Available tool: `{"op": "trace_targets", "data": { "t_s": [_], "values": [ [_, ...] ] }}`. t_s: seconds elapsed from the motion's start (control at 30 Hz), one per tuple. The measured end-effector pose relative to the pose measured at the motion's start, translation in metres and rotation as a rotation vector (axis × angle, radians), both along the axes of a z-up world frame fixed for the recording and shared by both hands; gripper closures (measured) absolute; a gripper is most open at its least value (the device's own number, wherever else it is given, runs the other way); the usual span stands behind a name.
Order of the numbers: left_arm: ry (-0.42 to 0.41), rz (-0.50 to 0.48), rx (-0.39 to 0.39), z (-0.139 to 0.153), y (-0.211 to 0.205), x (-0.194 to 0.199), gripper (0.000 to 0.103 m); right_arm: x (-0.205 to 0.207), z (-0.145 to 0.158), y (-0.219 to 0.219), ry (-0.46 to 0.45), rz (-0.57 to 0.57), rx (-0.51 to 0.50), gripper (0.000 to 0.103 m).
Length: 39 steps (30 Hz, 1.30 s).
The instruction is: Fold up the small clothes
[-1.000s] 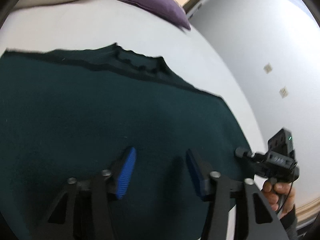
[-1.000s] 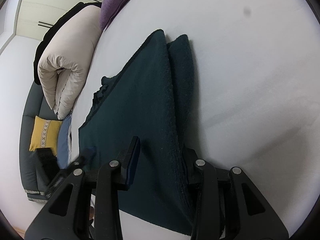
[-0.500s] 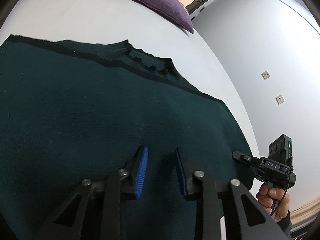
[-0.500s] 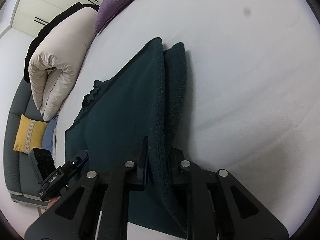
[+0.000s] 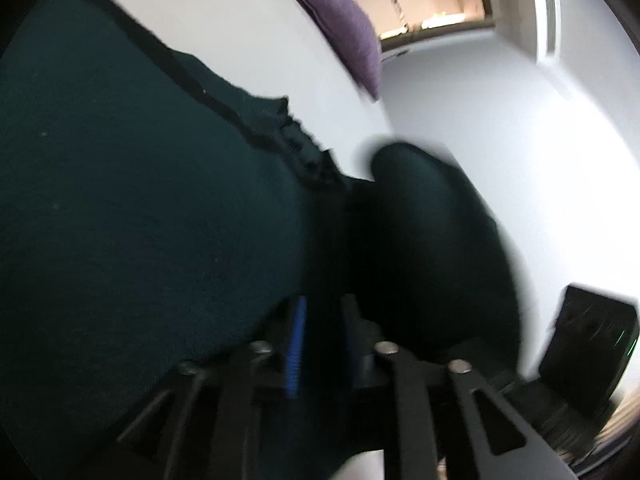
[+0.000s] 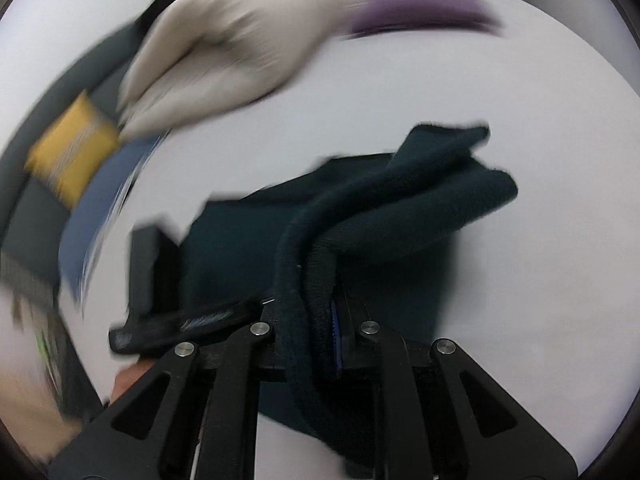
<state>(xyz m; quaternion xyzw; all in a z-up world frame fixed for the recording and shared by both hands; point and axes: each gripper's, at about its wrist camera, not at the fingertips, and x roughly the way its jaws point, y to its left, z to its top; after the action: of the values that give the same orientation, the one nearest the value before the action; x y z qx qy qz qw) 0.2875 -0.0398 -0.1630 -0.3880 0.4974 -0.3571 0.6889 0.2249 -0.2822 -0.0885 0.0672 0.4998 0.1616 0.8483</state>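
Observation:
A dark green knitted sweater [image 5: 140, 220] with a black neck trim lies on the white bed [image 5: 240, 40]. My left gripper [image 5: 320, 336] is shut on a pinch of its near edge, and the cloth bunches up around the blue pads. My right gripper [image 6: 312, 320] is shut on the sweater's thick folded edge [image 6: 400, 208] and holds it lifted off the bed [image 6: 520, 300], with the fold hanging over the rest. The left gripper's body shows in the right wrist view [image 6: 160, 280]. Both views are blurred by motion.
A purple cushion [image 5: 344, 28] lies at the bed's far end, and also shows in the right wrist view [image 6: 416, 12]. A rolled cream duvet [image 6: 224, 52], a yellow cushion [image 6: 72, 152] and a grey sofa [image 6: 24, 208] are to the left. The right gripper's handle [image 5: 588, 344] is close.
Both grippers have closed from open onto the sweater's near edge. They have lifted the cloth and are swinging it, so the fold rises off the bed.

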Motion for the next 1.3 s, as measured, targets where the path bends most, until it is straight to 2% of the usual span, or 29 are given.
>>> {"op": "trace_targets", "data": {
  "t_s": [0.03,0.07,0.1,0.17,0.2,0.23,0.3,0.4,0.5,0.57,0.6,0.7,0.73,0.77,0.83,1.0,1.07,1.17,1.23,1.3],
  "values": [
    [0.012,0.013,0.009,0.001,0.006,0.001,0.078,0.002,-0.011,0.024,0.012,0.052,-0.083,0.092],
    [0.023,0.022,0.024,0.000,0.013,0.002,0.078,0.002,-0.016,0.032,0.018,0.064,-0.119,0.091],
    [0.027,0.029,0.001,0.000,0.019,0.003,0.078,0.002,-0.023,0.040,0.025,0.075,-0.152,0.091],
    [0.034,0.062,-0.055,-0.001,0.035,0.002,0.066,0.001,-0.030,0.042,0.045,0.074,-0.154,0.091],
    [0.035,0.105,-0.074,-0.001,0.046,0.001,0.047,0.000,-0.031,0.041,0.049,0.073,-0.155,0.091],
    [0.033,0.138,-0.104,0.000,0.055,-0.001,0.041,-0.003,-0.032,0.041,0.047,0.071,-0.172,0.091],
    [0.047,0.149,-0.149,0.000,0.060,-0.001,0.035,-0.005,-0.032,0.043,0.044,0.077,-0.200,0.091],
    [0.054,0.119,-0.127,0.005,0.051,0.005,0.024,-0.014,-0.031,0.046,0.032,0.086,-0.232,0.091],
    [0.051,0.067,-0.073,0.014,0.038,0.016,0.017,-0.023,-0.031,0.052,0.006,0.117,-0.285,0.087],
    [0.058,0.041,-0.040,0.014,0.030,0.019,0.017,-0.032,-0.028,0.057,-0.008,0.154,-0.307,0.084],
    [0.059,0.030,-0.027,0.015,0.028,0.019,0.016,-0.037,-0.025,0.057,-0.013,0.176,-0.294,0.081],
    [0.051,0.016,-0.016,0.015,0.026,0.017,0.016,-0.055,-0.011,0.050,-0.017,0.237,-0.158,0.067],
    [0.049,0.014,-0.015,0.015,0.025,0.016,0.017,-0.063,-0.007,0.046,-0.025,0.252,-0.122,0.056],
    [0.051,0.014,-0.016,0.014,0.025,0.014,0.017,-0.071,-0.003,0.041,-0.038,0.257,-0.110,0.053],
    [0.049,0.015,-0.006,0.013,0.021,0.013,0.017,-0.088,0.005,0.028,-0.036,0.280,-0.068,0.053],
    [0.037,-0.007,0.087,0.020,-0.006,0.020,0.017,-0.131,0.024,-0.008,-0.061,0.295,0.031,0.053],
    [0.022,-0.018,0.132,0.023,-0.015,0.018,0.021,-0.150,0.032,-0.033,-0.084,0.256,0.060,0.053],
    [0.024,-0.029,0.208,0.022,-0.028,0.019,0.048,-0.159,0.033,-0.076,-0.094,0.112,0.114,0.053],
    [0.042,-0.049,0.236,0.017,-0.033,0.021,0.080,-0.154,0.032,-0.107,-0.099,-0.006,0.156,0.053],
    [0.047,-0.057,0.242,0.011,-0.036,0.025,0.086,-0.148,0.031,-0.121,-0.111,-0.098,0.141,0.053]
  ]
}}
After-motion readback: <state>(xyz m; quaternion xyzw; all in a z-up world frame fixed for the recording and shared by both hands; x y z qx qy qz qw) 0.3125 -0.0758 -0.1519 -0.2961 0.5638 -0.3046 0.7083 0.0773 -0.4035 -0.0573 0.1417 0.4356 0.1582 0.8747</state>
